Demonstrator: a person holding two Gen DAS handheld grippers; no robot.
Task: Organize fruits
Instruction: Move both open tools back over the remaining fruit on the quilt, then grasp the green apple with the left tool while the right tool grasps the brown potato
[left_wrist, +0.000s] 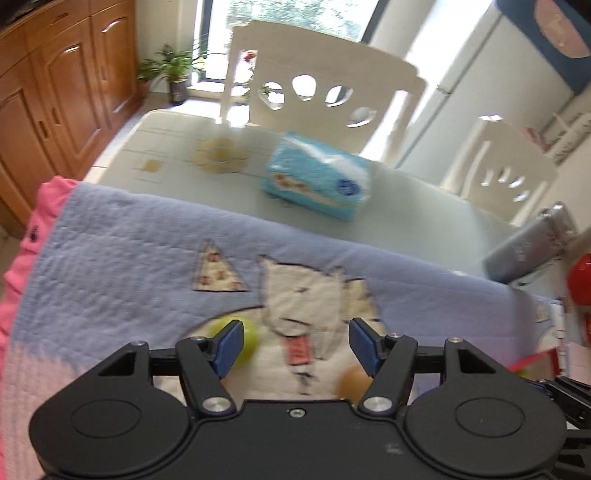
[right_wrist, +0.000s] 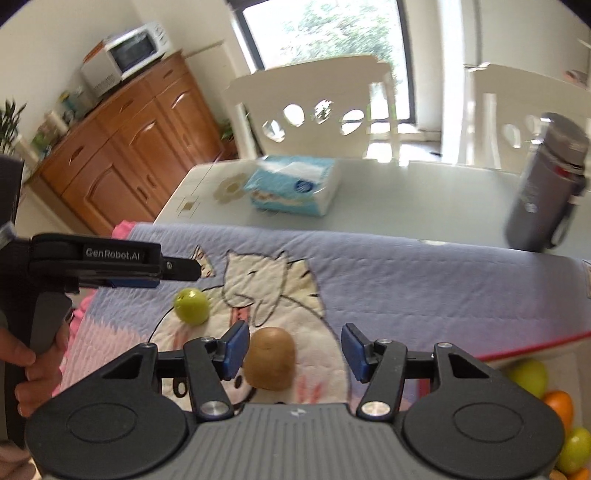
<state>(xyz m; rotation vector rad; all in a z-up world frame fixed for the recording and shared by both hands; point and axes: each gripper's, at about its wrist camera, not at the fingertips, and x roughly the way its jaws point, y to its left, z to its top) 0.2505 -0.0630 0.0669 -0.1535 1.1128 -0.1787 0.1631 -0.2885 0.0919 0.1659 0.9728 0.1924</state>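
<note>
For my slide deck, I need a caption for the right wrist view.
Open right gripper above a brown fruit on the cat-print quilt, green fruit beside it.

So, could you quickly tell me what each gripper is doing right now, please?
Left gripper: open, holding nothing.
Right gripper: open, brown fruit between its fingers, not gripped.

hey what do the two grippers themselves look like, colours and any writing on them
Both are matte black, with two round housings at the base, silver pivot screws, and linkage arms ending in blue ribbed pads. The left gripper has a smooth black body; seen side-on from the right wrist view, it carries white "GenRobot.AI" lettering above a grey handle. The right gripper has a grey ribbed body bearing a small white emblem. No cables show.
</note>
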